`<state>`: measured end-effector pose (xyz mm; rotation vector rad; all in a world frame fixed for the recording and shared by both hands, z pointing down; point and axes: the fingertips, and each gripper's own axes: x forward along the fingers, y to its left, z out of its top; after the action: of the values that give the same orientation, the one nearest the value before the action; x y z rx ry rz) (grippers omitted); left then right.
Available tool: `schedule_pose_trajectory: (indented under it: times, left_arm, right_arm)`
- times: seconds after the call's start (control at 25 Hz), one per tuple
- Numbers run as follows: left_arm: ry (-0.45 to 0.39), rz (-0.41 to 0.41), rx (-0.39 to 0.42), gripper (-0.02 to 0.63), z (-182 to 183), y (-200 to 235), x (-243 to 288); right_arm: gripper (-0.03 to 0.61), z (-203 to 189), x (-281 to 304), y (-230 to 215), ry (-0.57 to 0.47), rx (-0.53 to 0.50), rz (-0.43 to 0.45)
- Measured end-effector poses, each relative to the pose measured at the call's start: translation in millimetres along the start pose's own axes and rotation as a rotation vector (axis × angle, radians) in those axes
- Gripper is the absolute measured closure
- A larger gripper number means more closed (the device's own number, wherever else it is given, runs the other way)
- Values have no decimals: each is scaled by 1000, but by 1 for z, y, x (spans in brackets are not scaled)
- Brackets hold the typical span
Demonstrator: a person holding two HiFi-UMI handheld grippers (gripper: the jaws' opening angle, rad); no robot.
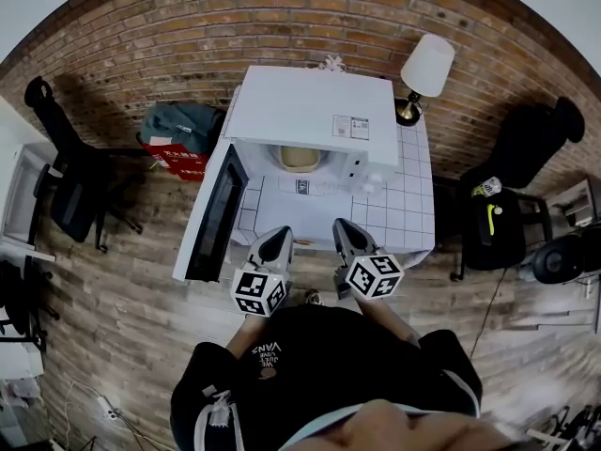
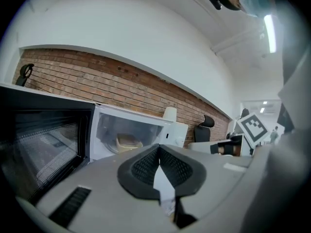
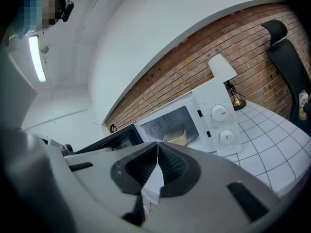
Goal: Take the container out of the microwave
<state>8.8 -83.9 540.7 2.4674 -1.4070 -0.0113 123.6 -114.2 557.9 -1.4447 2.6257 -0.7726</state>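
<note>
Red-brick wall [image 1: 282,26] runs behind a white tiled table [image 1: 408,209] that stands on a wood-plank floor [image 1: 122,327]. On the table sits a boxy white microwave oven [image 1: 310,111], its dark-windowed door [image 1: 218,216] swung fully open to the left. Inside the cavity, on the turntable, rests the shallow beige container [image 1: 299,158]. It shows as a pale, rounded tub in the left gripper view [image 2: 129,141] and in the right gripper view [image 3: 179,136]; it may carry a lid, though the picture is too soft there to be sure. Two round white control knobs [image 3: 219,112] sit one above the other on the oven's right-hand panel.

A brass-footed table lamp with a cream shade [image 1: 427,66] stands at the table's far right corner, just beside the oven.

The left gripper [image 1: 272,245] and the right gripper [image 1: 343,228] hover side by side over the table's near edge, in front of the open oven and well apart from the container. Each carries its black-and-white marker cube [image 1: 258,291] toward the person.

Seen along its own jaws, the left gripper [image 2: 159,154] has its black ribbed pads [image 2: 143,166] pressed tip to tip with nothing between them. The right gripper [image 3: 157,152] is likewise closed and empty.
</note>
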Motion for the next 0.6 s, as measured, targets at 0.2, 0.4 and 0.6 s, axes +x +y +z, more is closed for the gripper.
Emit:
schedule_pose_trajectory:
  times: [0.2, 0.4, 0.6]
  left_arm:
    - [1, 50, -7, 603, -3, 7, 6]
    - [-1, 67, -17, 603, -3, 19, 18]
    - [1, 47, -22, 603, 2, 34, 38]
  right_arm:
    - [574, 1, 9, -8, 8, 6, 24]
    - [574, 2, 24, -15, 17, 16, 32]
    - [574, 9, 44, -22, 14, 6, 22]
